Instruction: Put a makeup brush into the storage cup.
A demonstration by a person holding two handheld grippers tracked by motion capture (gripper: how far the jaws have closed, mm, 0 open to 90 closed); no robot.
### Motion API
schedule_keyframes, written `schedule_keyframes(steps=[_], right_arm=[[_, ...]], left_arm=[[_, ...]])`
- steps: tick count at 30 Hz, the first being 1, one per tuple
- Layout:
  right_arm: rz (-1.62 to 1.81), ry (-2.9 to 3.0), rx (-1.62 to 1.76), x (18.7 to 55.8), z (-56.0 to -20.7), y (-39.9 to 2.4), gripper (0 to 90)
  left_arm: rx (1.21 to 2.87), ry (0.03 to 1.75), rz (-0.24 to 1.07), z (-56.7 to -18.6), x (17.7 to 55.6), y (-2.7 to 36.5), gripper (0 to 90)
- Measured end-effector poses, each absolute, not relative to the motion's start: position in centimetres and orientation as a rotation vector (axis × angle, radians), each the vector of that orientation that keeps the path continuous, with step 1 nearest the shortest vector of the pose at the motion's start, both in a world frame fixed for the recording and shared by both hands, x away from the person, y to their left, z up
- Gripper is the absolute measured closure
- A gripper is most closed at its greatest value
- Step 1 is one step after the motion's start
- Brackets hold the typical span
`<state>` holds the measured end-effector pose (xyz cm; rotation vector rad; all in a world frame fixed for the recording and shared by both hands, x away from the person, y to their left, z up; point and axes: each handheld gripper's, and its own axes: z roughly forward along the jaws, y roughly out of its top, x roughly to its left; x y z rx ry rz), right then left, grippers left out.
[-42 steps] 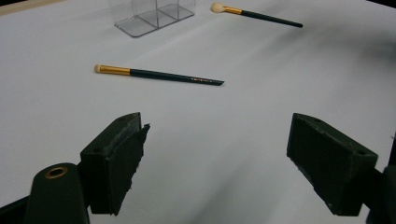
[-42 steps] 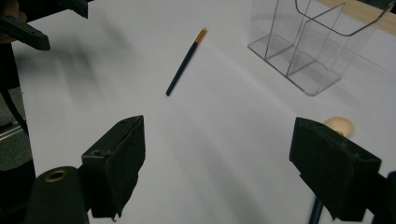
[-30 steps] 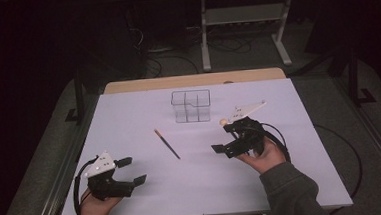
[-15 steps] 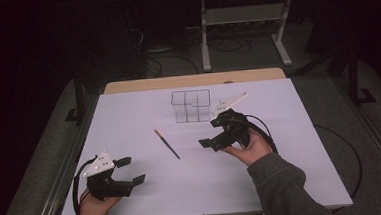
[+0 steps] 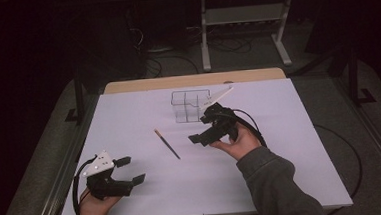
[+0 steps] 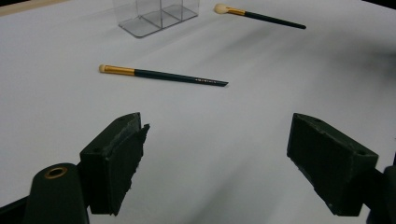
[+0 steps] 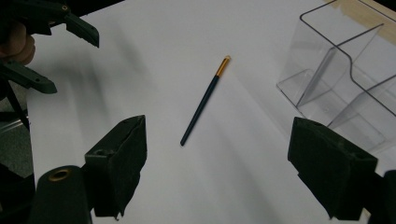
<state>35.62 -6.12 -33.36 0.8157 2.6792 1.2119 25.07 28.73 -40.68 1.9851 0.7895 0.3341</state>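
A thin dark brush with a gold ferrule point(image 5: 166, 144) lies flat on the white table point(image 5: 290, 131), left of centre. My right gripper point(image 5: 203, 125) hovers just to its right, open and empty, in front of a clear divided organizer point(image 5: 191, 106). In the right gripper view, the brush point(image 7: 204, 101) lies ahead between my open jaws point(image 7: 215, 172), and the organizer point(image 7: 345, 84) stands at the right. My left gripper point(image 5: 130, 170) rests open near the table's front left corner. Its view shows the same brush point(image 6: 161, 75), a second brush point(image 6: 259, 16) farther off, and the organizer point(image 6: 156, 14).
A wooden strip point(image 5: 192, 81) runs along the table's far edge. Beyond it stand a metal stand point(image 5: 244, 29) and loose cables on the dark floor. The other hand's gripper point(image 7: 70, 60) appears at the upper left of the right gripper view.
My right gripper has moved left and slightly away from the person, closer to the brush and the organizer's front. The left gripper has stayed put.
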Motion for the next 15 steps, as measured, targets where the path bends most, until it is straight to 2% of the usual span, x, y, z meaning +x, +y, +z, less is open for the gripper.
schedule_keyframes(steps=[15], right_arm=[[1.186,2.717,0.783,36.9,-33.2,-3.3,20.9]], left_arm=[[1.998,0.792,0.343,-40.7,25.2,28.9,17.9]])
